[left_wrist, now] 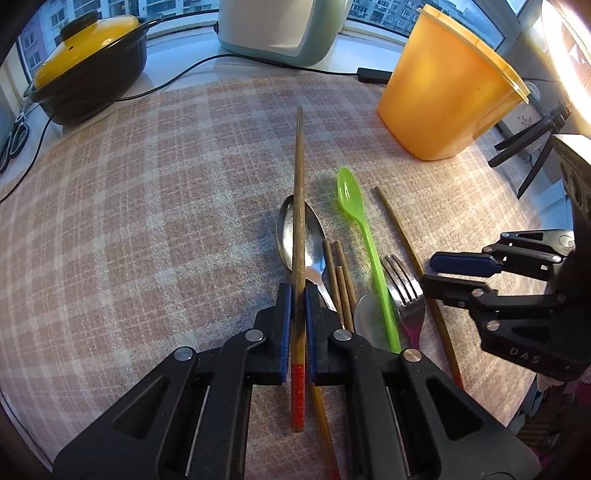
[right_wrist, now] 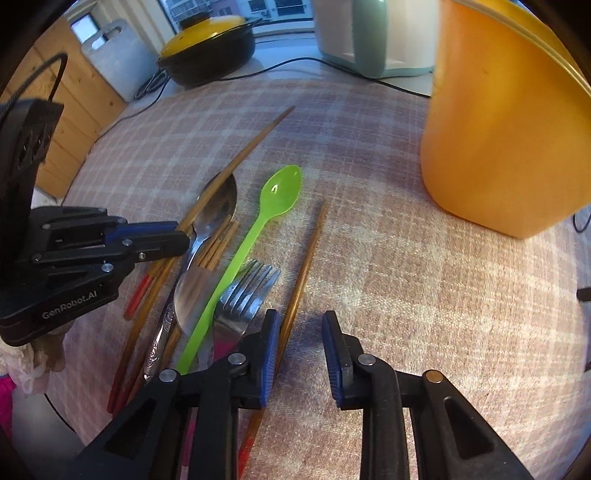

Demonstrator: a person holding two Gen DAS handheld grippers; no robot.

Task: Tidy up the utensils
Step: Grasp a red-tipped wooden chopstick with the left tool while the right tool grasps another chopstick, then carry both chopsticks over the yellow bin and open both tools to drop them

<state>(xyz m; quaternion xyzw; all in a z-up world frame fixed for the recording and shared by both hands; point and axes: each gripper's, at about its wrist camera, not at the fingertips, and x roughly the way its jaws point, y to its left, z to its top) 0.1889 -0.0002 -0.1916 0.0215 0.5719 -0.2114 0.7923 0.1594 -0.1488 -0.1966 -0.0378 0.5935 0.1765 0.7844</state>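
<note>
A soft cloth [left_wrist: 147, 229] with pink and white checks covers the table. At the back, by a window with tall buildings outside, sit a black pot [left_wrist: 88, 70] with a yellow lid, a pale green machine [left_wrist: 280, 29] and a black cord [left_wrist: 177, 79]. A big orange tub [left_wrist: 447, 92] stands on the cloth, to the right.

The left gripper [left_wrist: 298, 314] is squeezed tight on one brown chopstick [left_wrist: 299, 206] with a red end. The stick pokes forward over the bowl of a metal spoon [left_wrist: 314, 240].

The other things lie in a pile just beside it — a green plastic spoon [left_wrist: 364, 229], a fork [left_wrist: 402, 284], a second metal spoon [right_wrist: 194, 295] and more chopsticks [left_wrist: 341, 277]. One lone chopstick [right_wrist: 306, 266] lies on the right side of the pile.

The right gripper [right_wrist: 301, 343] is wide open and holds nothing. Its left finger [right_wrist: 267, 354] is just beside the lone chopstick — I cannot tell if they touch.

The left gripper's side says "GenRobot.AI" in white. The right gripper's side shows the letters "DAS".
</note>
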